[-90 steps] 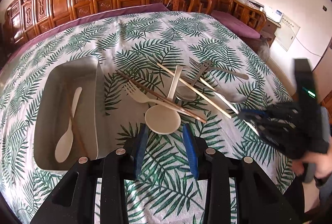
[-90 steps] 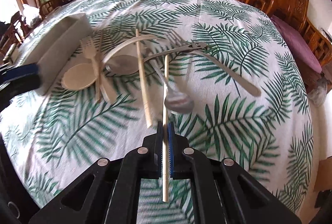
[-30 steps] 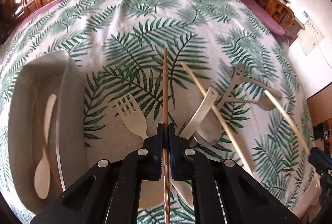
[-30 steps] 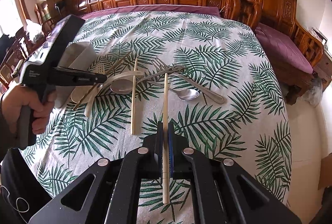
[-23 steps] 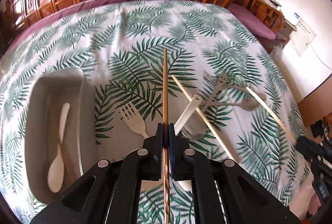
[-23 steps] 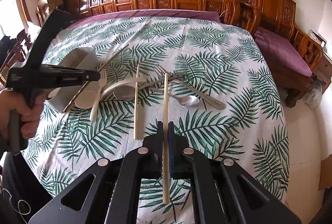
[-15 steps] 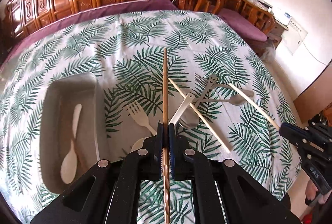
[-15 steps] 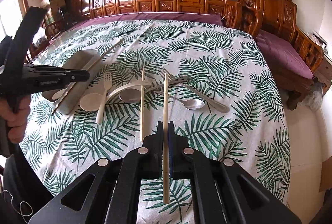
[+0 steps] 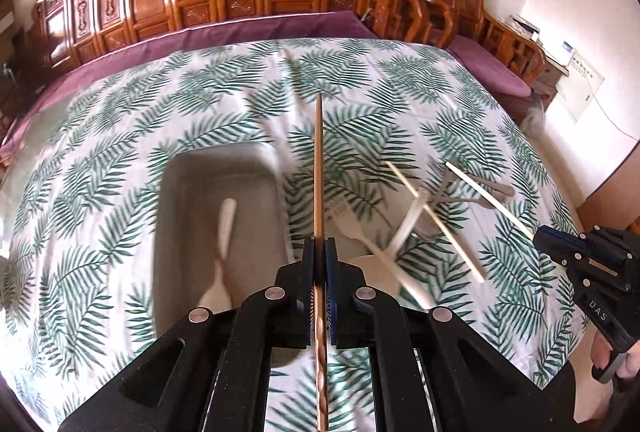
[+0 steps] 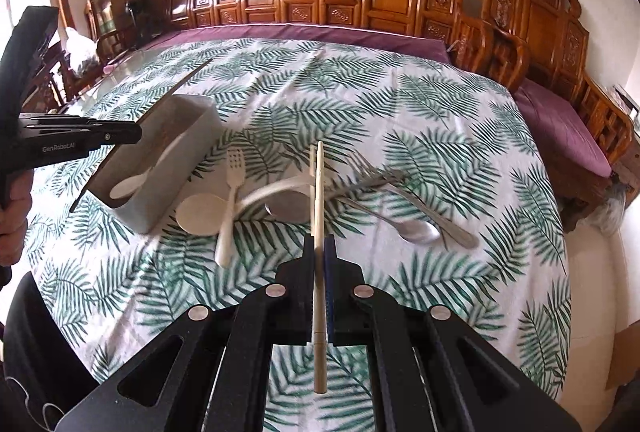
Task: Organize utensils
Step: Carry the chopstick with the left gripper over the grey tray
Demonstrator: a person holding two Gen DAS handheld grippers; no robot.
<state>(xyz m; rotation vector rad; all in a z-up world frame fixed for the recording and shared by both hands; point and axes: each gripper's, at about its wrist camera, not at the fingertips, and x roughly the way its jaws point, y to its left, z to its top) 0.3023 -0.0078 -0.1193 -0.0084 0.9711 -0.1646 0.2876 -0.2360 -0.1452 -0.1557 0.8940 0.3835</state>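
Your left gripper (image 9: 319, 256) is clamped on a brown chopstick (image 9: 318, 167) just right of the tray (image 9: 176, 167), your right gripper (image 10: 319, 252) on a pale chopstick (image 10: 319, 187); both look light, stiff and slippery, so grip mid-shaft.

Blurred by motion in the left wrist view: pale spoon (image 9: 222, 252) inside the grey tray (image 9: 176, 191) and pale fork (image 9: 360, 232) beside it. Cut off at the picture's edge: right claw (image 9: 538, 234) handle, left hand (image 10: 14, 216). Smeared: metal forks (image 10: 376, 175).
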